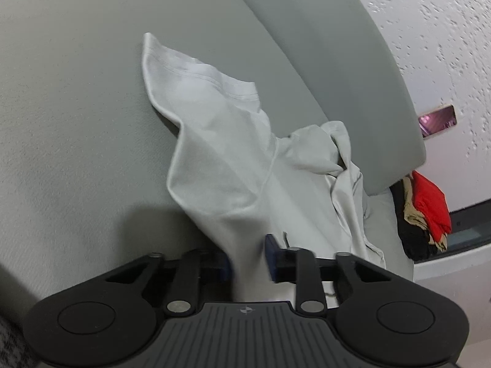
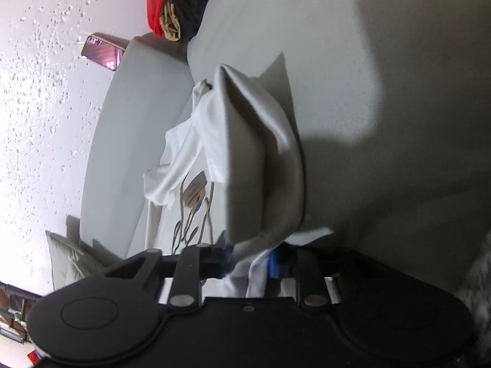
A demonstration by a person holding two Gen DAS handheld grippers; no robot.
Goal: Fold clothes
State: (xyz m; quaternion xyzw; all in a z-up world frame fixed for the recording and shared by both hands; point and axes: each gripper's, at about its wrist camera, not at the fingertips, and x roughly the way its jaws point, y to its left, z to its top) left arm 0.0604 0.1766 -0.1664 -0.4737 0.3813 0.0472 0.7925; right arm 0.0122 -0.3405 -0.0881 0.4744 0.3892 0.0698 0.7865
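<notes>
A white T-shirt (image 1: pixel 233 159) hangs bunched over a grey couch seat (image 1: pixel 70 128). My left gripper (image 1: pixel 248 260) is shut on a fold of the shirt, which runs up from between its blue pads. In the right wrist view the same T-shirt (image 2: pixel 254 159) shows a printed graphic and a tag on its lower part. My right gripper (image 2: pixel 250 260) is shut on another bunch of the shirt's fabric. The cloth is lifted and stretched between the two grippers.
The grey couch backrest (image 1: pixel 337 70) curves behind the shirt. A pile of red, tan and black clothes (image 1: pixel 426 211) lies at the couch's end, also in the right wrist view (image 2: pixel 172 3). A light cushion (image 2: pixel 70 254) lies at the lower left. A textured white wall (image 1: pixel 429 30) stands behind.
</notes>
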